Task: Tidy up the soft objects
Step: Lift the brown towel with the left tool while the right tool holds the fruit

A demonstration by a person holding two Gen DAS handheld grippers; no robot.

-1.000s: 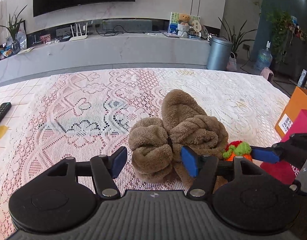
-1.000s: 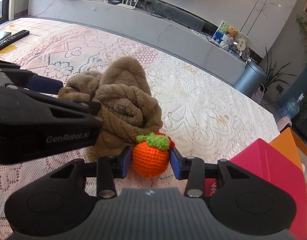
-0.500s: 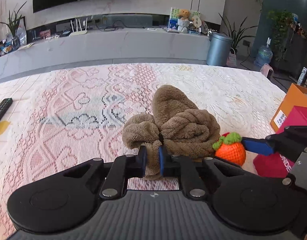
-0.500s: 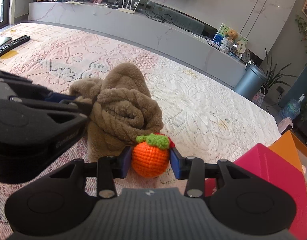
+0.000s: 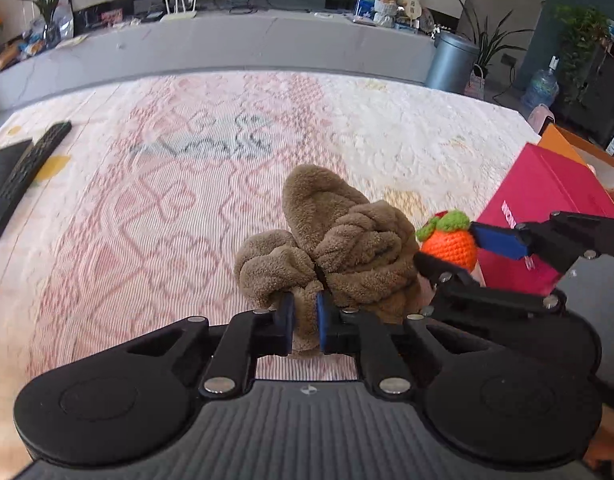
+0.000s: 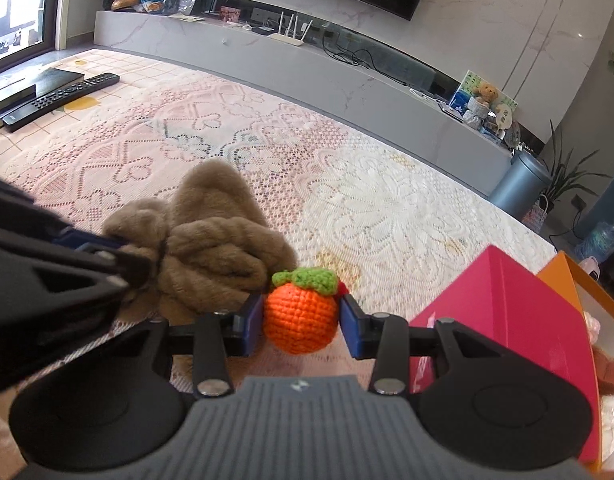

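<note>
A brown fluffy plush slipper bundle [image 5: 339, 240] hangs above the lace tablecloth. My left gripper [image 5: 305, 322] is shut on its near edge. It also shows in the right wrist view [image 6: 211, 236], at the left. My right gripper [image 6: 301, 322] is shut on an orange crocheted fruit [image 6: 301, 318] with a green top, just right of the slippers. The fruit [image 5: 449, 240] and a blue fingertip [image 5: 499, 240] of the right gripper also show in the left wrist view.
A magenta box [image 6: 519, 320] and an orange box [image 6: 579, 292] with pale soft items stand at the right. A remote [image 6: 63, 96] and a black book [image 6: 31, 84] lie far left. The lace tablecloth [image 5: 187, 184] covers the table.
My left gripper closed on the slipper bundle and lifted it. My right gripper kept hold of the orange fruit and rose with it. Both views now look from higher up.
</note>
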